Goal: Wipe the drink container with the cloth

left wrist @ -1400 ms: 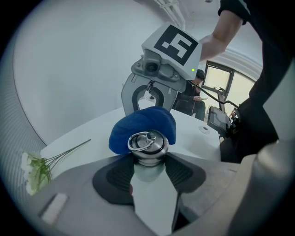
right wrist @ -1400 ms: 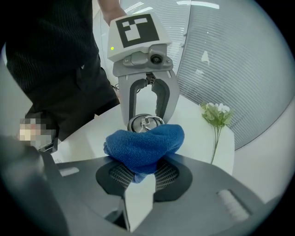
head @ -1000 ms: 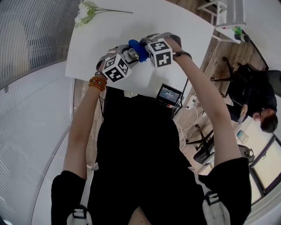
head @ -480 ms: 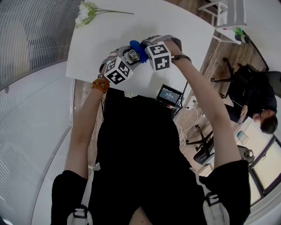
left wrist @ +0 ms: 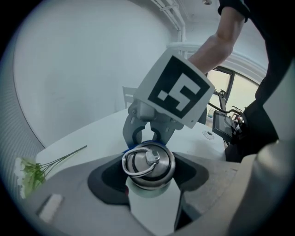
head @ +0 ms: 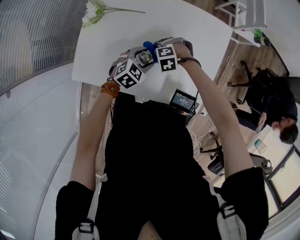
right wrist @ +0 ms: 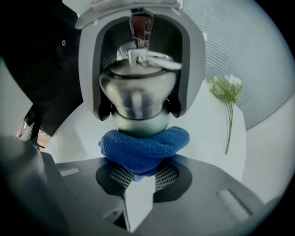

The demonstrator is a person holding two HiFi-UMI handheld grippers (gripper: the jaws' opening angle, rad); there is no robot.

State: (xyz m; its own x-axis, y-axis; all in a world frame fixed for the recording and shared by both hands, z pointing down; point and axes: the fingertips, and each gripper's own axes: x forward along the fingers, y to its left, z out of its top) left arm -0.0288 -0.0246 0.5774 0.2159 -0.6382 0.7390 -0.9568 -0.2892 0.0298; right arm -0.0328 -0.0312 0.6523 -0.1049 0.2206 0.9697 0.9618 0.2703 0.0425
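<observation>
A steel drink container (head: 145, 57) with a ring-handled lid (left wrist: 147, 163) is held above the white table (head: 112, 42). My left gripper (left wrist: 148, 175) is shut on the container just below the lid. A bunched blue cloth (right wrist: 144, 146) is pinched in my right gripper (right wrist: 140, 173), which is shut on it. The cloth presses against the container's rounded steel body (right wrist: 137, 103). In the head view the cloth (head: 151, 47) shows between the two marker cubes, and the right gripper (head: 161, 54) sits just right of the container.
White flowers with green stems (head: 96, 10) lie at the table's far left corner. A small screen device (head: 183, 101) sits below the table's near edge. A seated person (head: 276, 112) and chairs are off to the right.
Both grippers, with container and cloth, have shifted slightly right and away across the table. The grips are unchanged.
</observation>
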